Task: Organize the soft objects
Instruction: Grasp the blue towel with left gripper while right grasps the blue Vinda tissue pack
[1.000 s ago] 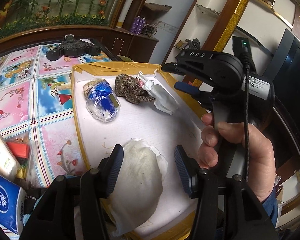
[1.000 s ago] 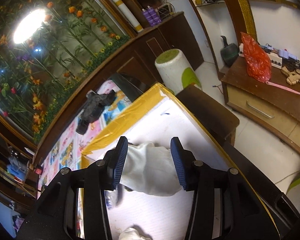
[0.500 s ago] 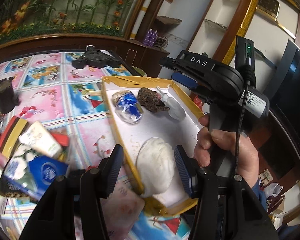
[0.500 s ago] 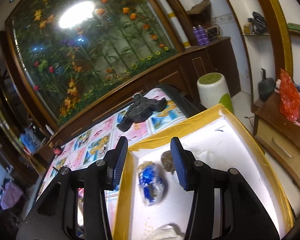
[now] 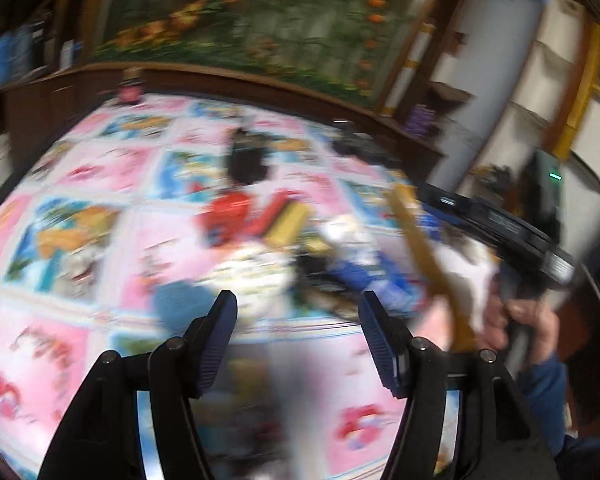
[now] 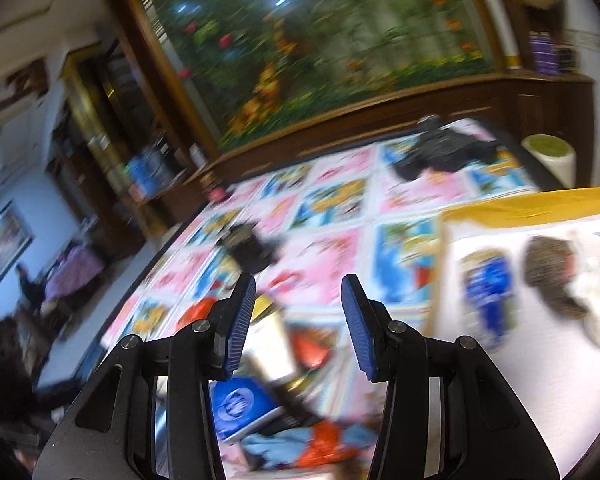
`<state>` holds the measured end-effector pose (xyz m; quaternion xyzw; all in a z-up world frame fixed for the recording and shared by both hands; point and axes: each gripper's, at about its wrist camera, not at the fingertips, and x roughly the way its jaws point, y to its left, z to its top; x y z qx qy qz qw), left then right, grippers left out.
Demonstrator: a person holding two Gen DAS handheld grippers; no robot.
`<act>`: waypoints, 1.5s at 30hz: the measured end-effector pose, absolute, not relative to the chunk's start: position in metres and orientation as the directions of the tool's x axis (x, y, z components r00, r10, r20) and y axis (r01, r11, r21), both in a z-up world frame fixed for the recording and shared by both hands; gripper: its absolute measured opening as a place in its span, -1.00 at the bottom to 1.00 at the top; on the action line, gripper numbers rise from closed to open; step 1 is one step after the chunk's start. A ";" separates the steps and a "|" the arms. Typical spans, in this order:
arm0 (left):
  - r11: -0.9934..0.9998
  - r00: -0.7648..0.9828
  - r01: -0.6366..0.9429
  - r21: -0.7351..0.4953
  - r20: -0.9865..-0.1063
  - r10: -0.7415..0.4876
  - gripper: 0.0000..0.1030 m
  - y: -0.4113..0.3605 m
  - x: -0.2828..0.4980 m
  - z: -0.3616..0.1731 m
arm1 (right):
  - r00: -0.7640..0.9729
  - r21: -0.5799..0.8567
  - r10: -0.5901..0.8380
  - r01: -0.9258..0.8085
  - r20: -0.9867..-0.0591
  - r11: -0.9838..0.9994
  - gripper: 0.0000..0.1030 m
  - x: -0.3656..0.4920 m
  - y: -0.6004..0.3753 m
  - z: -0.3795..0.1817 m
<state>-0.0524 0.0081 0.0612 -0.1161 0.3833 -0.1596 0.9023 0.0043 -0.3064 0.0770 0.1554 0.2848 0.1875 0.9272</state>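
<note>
We take the yellow-rimmed tray [image 6: 528, 210] as our landmark, reading the right wrist view from left to right.

To the left of the tray, on the pink-and-blue patterned tablecloth [image 6: 332, 276], we see a loose heap of packets [image 6: 284, 412]: a blue pack with a round white logo [image 6: 240, 402], something red, and some pale blue and orange wrappers nearest the camera. They are too blurred for us to name more closely. Our right gripper [image 6: 298, 320] hangs over that heap with its jaws apart and nothing between the blue pads.

Beyond the tray's far left corner, a dark object [image 6: 444, 156] lies on the tablecloth.

Inside the tray, on its white floor, three soft things lie in a row. Nearest the left rim is a clear bag with blue print [image 6: 486, 286]. To its right lies a brown mottled bundle [image 6: 552, 272], and against that bundle's right side lies a crumpled white cloth [image 6: 592, 300]; we cannot tell whether the two merely touch or overlap.

In the left wrist view everything is heavily smeared. Our left gripper [image 5: 298, 338] is left of the tray, over the tablecloth near the packet heap; its jaws have just been opening and hold nothing. The tray shows only as a yellow edge [image 5: 428, 256] to the right, with the person's other hand [image 5: 528, 330] beyond it, gripping the handle of the right gripper.
</note>
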 end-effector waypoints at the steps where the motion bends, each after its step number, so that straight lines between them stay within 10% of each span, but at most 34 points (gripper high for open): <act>1: 0.930 0.652 0.162 -0.330 -0.671 -0.351 0.24 0.015 -0.050 0.057 | 0.738 0.380 0.466 -0.302 -0.488 0.875 -0.14 0.004 -0.291 0.074; 8: 0.945 0.599 0.035 -0.324 -0.750 -0.279 0.25 0.026 -0.025 0.030 | 0.637 0.388 0.558 -0.402 -0.532 0.829 -0.13 0.005 -0.261 0.057; 12: 0.947 0.565 0.024 -0.320 -0.777 -0.277 0.25 0.018 -0.009 0.017 | 0.617 0.418 0.583 -0.409 -0.529 0.811 0.26 0.007 -0.262 0.054; 23: 0.918 0.618 0.089 -0.387 -0.701 -0.356 -0.23 0.027 -0.006 0.008 | 0.541 0.240 0.513 -0.496 -0.666 0.834 0.26 -0.001 -0.213 0.044; 45: 0.916 0.619 0.124 -0.382 -0.691 -0.373 -0.30 0.022 -0.004 0.009 | 0.520 0.068 0.363 -0.501 -0.773 0.863 0.28 -0.006 -0.187 0.024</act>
